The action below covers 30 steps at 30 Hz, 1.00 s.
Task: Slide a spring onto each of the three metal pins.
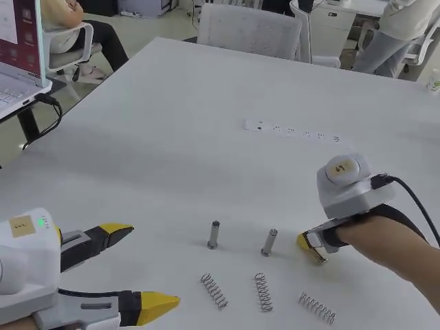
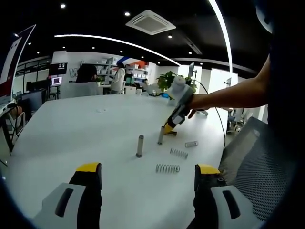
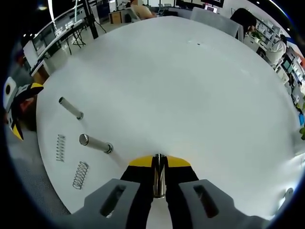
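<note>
Closest thing to the headset is the left gripper [image 1: 136,266], down in the bottom-left corner. Its yellow-tipped jaws are spread wide and empty. It's held over the near-left part of the white table [image 1: 172,137], tips pointing in toward the parts.

Over on the other side, the right gripper [image 3: 159,161] is pinched narrow on the third pin [image 3: 159,183]. In the right gripper view you can see the shiny metal shaft caught dead centre between the yellow tips. In the head view that gripper sits low at the table, just to the right of the standing pins, with the person's forearm [image 1: 392,251] trailing off to the right edge.

Moving outward from there, the other two pins stand upright on the table. The left pin [image 1: 214,234] and the right pin [image 1: 269,242] are a little apart from each other, and both are bare. The right one is the one nearest the loaded gripper.

In front of them, nearer the person, three springs lie on their sides in a rough row. They're the left spring [image 1: 214,289], the middle spring [image 1: 262,291] and the right spring [image 1: 317,308]. They're near the pins, but none touches one.

Further back, a white power strip [image 1: 292,130] lies flat mid-table. A laptop [image 1: 17,62] sits off at the far left with a black cable hanging from it. A grey chair [image 1: 251,31] is pushed up against the far side of the table.
</note>
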Each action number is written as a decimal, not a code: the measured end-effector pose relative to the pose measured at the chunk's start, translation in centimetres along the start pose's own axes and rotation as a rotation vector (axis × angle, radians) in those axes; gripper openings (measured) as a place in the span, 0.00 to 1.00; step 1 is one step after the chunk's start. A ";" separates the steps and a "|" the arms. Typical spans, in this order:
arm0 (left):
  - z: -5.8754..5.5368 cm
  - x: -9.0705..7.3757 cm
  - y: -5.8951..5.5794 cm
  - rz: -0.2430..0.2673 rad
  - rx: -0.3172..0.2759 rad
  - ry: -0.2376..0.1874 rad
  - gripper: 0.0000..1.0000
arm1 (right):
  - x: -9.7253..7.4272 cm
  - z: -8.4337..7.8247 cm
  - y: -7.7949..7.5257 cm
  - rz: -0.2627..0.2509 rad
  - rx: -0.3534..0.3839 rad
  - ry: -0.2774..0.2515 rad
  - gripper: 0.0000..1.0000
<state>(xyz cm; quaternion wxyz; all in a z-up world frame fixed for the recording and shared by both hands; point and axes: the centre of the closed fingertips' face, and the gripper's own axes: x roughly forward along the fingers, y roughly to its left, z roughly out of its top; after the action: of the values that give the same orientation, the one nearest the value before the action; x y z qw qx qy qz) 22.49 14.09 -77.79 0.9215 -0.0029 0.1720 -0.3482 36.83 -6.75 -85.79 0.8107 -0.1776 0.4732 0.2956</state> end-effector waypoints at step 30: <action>0.7 -0.2 -0.5 -0.019 0.028 -0.002 0.76 | -3.4 0.5 0.5 -0.012 0.008 -0.113 0.05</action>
<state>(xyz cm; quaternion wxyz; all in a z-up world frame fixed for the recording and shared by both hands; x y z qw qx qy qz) 22.26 13.72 -77.05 0.9183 0.0081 0.1660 -0.3592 35.52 -7.12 -82.63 0.8385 -0.1602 0.4269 0.2984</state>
